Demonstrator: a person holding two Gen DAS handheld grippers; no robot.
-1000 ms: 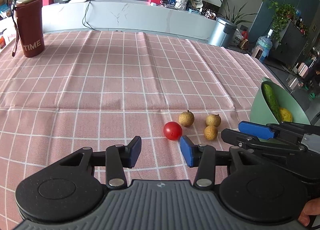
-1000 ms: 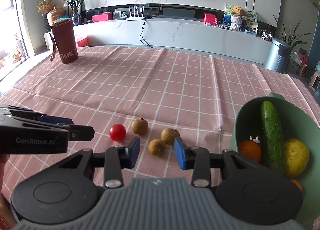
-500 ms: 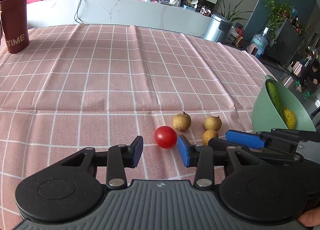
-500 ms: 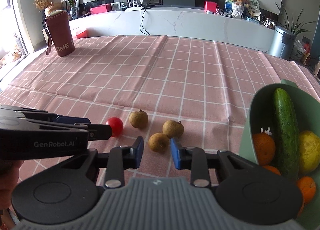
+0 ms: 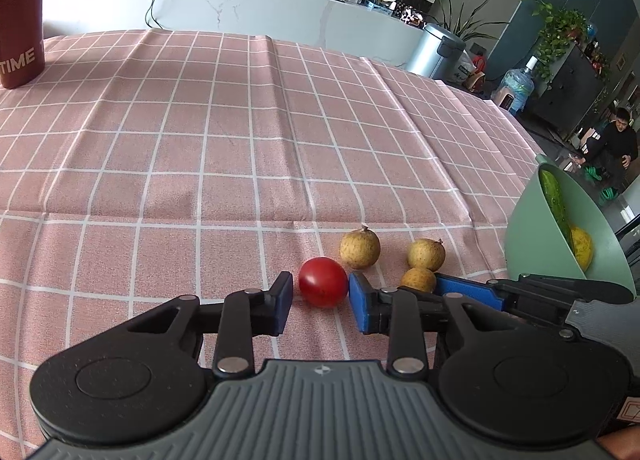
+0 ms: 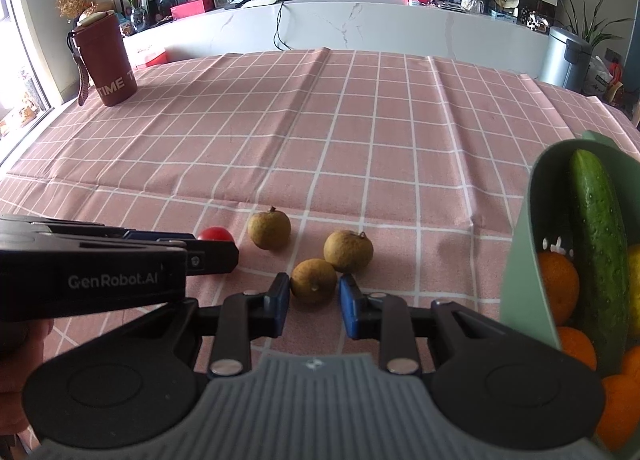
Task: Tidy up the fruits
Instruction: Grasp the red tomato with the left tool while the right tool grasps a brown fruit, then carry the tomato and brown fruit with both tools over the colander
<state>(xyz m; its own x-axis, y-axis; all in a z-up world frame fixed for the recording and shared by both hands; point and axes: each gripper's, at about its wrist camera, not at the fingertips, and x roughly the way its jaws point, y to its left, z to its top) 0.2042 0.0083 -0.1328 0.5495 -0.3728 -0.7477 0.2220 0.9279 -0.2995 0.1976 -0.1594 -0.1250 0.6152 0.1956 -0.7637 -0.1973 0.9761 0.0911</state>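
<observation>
The fruits are in two lots, and the green bowl (image 6: pixel 520 260) at the right edge of the surface serves as the landmark: inside it lie a cucumber (image 6: pixel 596 228), several oranges (image 6: pixel 558 286) and a yellow fruit (image 5: pixel 582 248). Left of the bowl, on the pink checked cloth (image 5: pixel 240 120), sit three brown longans and a red cherry tomato (image 5: pixel 323 281). The nearest longan (image 6: pixel 313 280) lies between the blue pads of the right claw (image 6: pixel 313 302), touching the longan (image 6: pixel 348 251) behind it; the pads stand at its sides with a thin gap on each side, so the right claw is nearly closed around it but not visibly pressing. The third longan (image 6: pixel 269 229) is farther from the bowl, just beside the tomato. The tomato, the farthest of the four from the bowl, sits between the pads of the left claw (image 5: pixel 320 302), whose jaws are closing; the right pad is at the tomato's skin, while a sliver of cloth shows at the left pad. In the right wrist view the left claw's body crosses in from the left with a hand (image 6: pixel 16 344) behind it. At the far left corner of the surface, well apart from the bowl, stands a dark red tumbler (image 6: pixel 105 60) marked TIME. Beyond the surface run a white marble counter (image 6: pixel 360 28) with a router, red boxes and a teddy bear, and a steel bin (image 6: pixel 564 56) behind the bowl's side.
</observation>
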